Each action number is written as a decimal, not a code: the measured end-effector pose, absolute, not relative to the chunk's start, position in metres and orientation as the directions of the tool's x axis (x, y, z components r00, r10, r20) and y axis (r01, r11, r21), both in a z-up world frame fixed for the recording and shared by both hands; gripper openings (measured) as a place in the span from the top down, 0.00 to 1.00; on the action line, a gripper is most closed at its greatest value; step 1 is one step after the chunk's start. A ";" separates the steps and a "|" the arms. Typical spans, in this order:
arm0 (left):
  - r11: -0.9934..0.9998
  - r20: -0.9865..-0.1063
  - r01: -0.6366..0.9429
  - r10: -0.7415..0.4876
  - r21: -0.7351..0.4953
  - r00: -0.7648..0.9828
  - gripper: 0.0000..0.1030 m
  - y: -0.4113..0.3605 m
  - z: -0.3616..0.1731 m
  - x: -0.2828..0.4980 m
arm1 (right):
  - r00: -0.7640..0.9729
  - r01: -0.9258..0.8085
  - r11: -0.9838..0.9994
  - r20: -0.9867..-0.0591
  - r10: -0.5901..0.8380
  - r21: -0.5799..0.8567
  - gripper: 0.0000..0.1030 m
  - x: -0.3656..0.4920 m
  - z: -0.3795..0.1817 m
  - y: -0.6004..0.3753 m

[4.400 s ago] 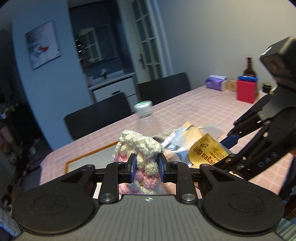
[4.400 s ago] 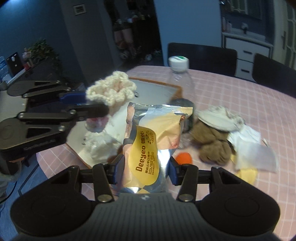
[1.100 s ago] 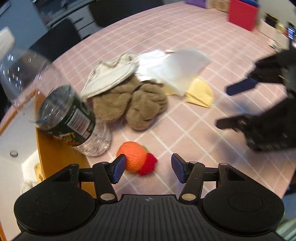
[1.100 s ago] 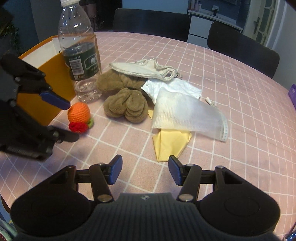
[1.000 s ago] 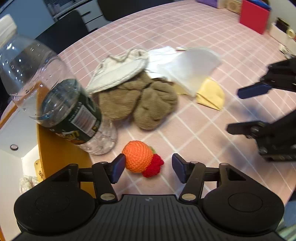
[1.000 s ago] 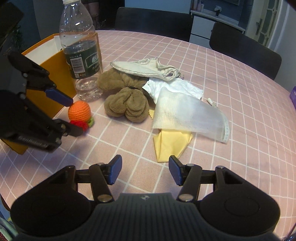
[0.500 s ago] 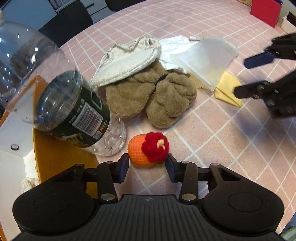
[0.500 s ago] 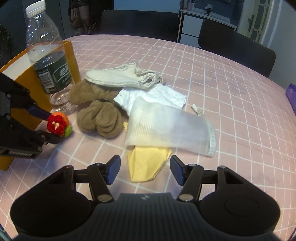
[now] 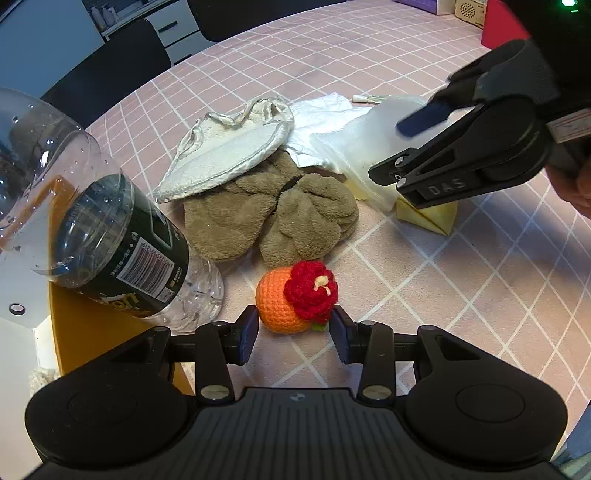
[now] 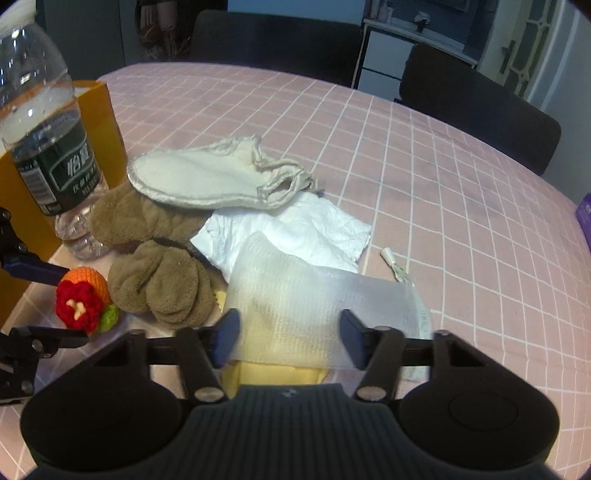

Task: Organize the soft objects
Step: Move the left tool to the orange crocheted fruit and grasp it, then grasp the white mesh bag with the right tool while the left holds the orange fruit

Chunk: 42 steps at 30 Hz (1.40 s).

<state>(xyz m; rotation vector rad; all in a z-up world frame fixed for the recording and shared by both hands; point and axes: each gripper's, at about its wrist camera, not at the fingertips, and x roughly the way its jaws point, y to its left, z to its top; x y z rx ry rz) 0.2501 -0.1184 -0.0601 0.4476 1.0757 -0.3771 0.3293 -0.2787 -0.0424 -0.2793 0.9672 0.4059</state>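
Note:
My left gripper (image 9: 293, 328) is shut on an orange crocheted ball with a red flower (image 9: 295, 301), held just above the pink checked table; the ball also shows in the right wrist view (image 10: 84, 295). My right gripper (image 10: 288, 338) is open over a white mesh cloth (image 10: 314, 295) that lies on a yellow cloth (image 10: 269, 373). A brown plush towel (image 9: 273, 210) lies beyond the ball, with a cream pouch (image 9: 229, 147) on top of it and white paper (image 10: 295, 229) beside it.
A clear water bottle with a dark label (image 9: 110, 236) stands close to the left of the ball, against an orange-walled tray (image 9: 85, 339). Dark chairs (image 10: 476, 107) stand at the table's far edge. A red box (image 9: 496, 22) sits far right.
My left gripper closed on the crocheted ball, which turned so that its red flower faces up. My right gripper moved forward and down over the mesh cloth.

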 end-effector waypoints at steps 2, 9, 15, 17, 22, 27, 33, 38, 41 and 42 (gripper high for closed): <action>0.850 -0.899 0.502 -0.086 0.159 0.429 0.54 -0.117 -0.059 0.249 | 0.470 -0.444 0.896 -0.856 0.215 -0.019 0.65 0.334 -0.048 -0.280; 0.846 -0.892 0.513 -0.113 0.143 0.437 0.54 -0.116 -0.054 0.239 | 0.437 -0.431 0.902 -0.868 0.234 0.027 0.98 0.334 -0.052 -0.282; 0.842 -0.882 0.521 -0.135 0.138 0.452 0.54 -0.113 -0.048 0.229 | 0.451 -0.440 0.898 -0.862 0.231 0.010 1.00 0.319 -0.036 -0.277; 0.842 -0.879 0.523 -0.141 0.136 0.455 0.54 -0.111 -0.046 0.226 | 0.443 -0.453 0.891 -0.861 0.250 0.026 1.00 0.310 -0.026 -0.277; 0.843 -0.875 0.522 -0.150 0.130 0.460 0.54 -0.111 -0.043 0.225 | 0.463 -0.437 0.899 -0.855 0.233 0.008 0.93 0.309 -0.007 -0.283; 0.844 -0.873 0.524 -0.163 0.119 0.460 0.54 -0.112 -0.041 0.228 | 0.421 -0.237 0.965 -0.883 0.205 0.111 0.36 0.345 -0.015 -0.308; 0.844 -0.887 0.521 -0.138 0.128 0.440 0.54 -0.113 -0.046 0.240 | 0.333 -0.117 0.970 -0.912 0.240 0.212 0.19 0.370 -0.038 -0.313; 0.848 -0.898 0.520 -0.144 0.105 0.417 0.54 -0.112 -0.051 0.249 | 0.319 -0.212 0.962 -0.918 0.237 0.174 0.10 0.373 -0.045 -0.288; 0.848 -0.901 0.519 -0.141 0.104 0.411 0.54 -0.112 -0.053 0.250 | 0.300 -0.208 0.964 -0.927 0.225 0.167 0.15 0.377 -0.052 -0.284; 0.848 -0.901 0.519 -0.142 0.103 0.410 0.54 -0.112 -0.053 0.251 | 0.291 -0.207 0.964 -0.930 0.223 0.167 0.18 0.379 -0.057 -0.283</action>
